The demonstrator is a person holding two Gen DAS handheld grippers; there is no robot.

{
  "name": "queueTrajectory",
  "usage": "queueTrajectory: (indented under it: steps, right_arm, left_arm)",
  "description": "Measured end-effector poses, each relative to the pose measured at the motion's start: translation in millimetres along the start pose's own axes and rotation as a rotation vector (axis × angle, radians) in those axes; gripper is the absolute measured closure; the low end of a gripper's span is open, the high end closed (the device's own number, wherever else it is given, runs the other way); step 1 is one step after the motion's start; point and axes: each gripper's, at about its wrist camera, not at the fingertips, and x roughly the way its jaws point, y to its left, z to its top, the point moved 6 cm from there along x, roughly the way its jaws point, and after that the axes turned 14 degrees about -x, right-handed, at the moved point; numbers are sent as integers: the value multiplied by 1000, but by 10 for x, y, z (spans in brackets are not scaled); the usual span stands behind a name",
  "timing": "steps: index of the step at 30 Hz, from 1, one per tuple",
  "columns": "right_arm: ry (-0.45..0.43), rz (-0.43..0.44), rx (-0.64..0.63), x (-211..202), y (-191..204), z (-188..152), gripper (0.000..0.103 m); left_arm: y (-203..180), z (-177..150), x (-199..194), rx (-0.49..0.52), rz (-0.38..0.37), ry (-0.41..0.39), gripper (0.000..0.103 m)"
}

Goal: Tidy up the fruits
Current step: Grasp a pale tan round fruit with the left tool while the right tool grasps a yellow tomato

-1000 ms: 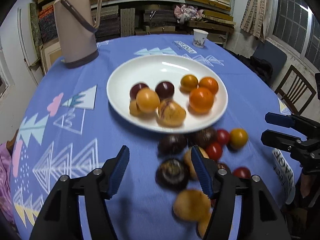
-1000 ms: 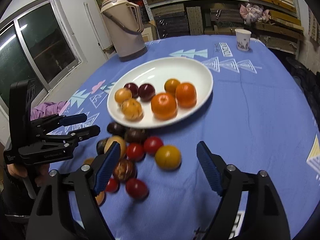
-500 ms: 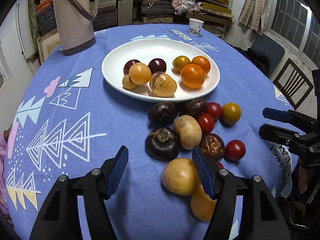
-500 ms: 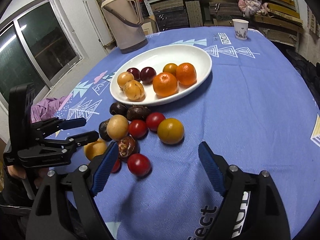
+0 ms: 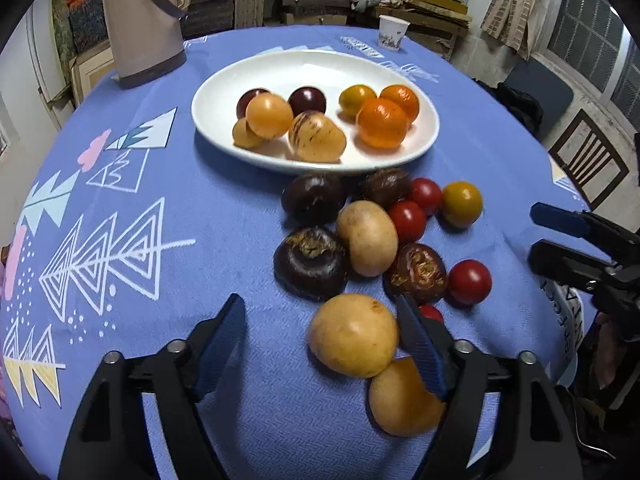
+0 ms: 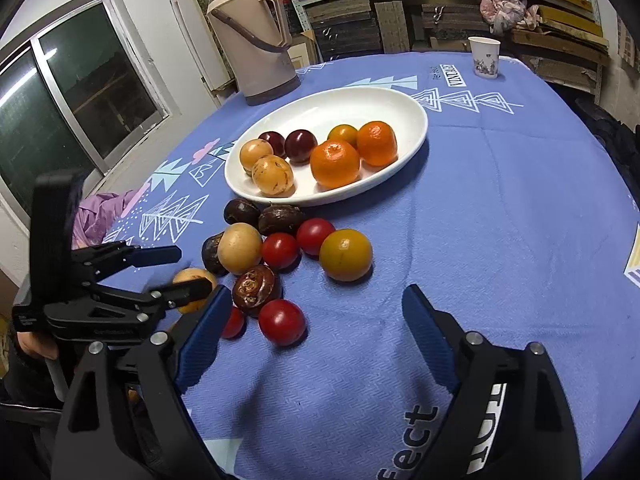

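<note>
A white plate on the blue tablecloth holds oranges, dark plums and yellow fruits. In front of it lies a loose pile of dark brown fruits, red tomatoes and yellow fruits. My left gripper hangs low over the near end of the pile, its jaws opening. A pale yellow fruit lies between them by the right finger, not pressed. My right gripper is also opening above the cloth, with a red tomato near its left finger.
A beige thermos jug stands at the back left of the table. A paper cup sits at the far edge. A wooden chair is beyond the right edge, and a purple cloth beyond the left.
My left gripper has sunk toward the loose fruits and its jaws have widened, so the pale yellow fruit now lies between them. The right jaws have spread a little.
</note>
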Motion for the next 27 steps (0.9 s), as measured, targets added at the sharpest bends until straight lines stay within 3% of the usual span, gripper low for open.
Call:
queueTrajectory:
  steps: [7,9,14,20,24,27]
  right_arm:
    - [5,13,-8,7,45,-2,18]
    - [13,-9,-32,25,59,-14,18]
    - [22,-17,-20,70,24,-30,18]
    - [54,-88,-17,164,-100,13,18]
    - [105,-158,-83,319,-125,86,18]
    - [136,-157,-120,447,-101,117,27]
  left_arm:
    - [54,-36,54,-12,-35,30,28]
    - [42,-68,95,-12,-69,55,48]
    - [37,-107,81,2,-88,50,55]
    - [93,-207,35,6,-90,34,54]
    - [104,-232,15,4,-52,19,45]
    - [130,-232,10,-9,-60,17,44]
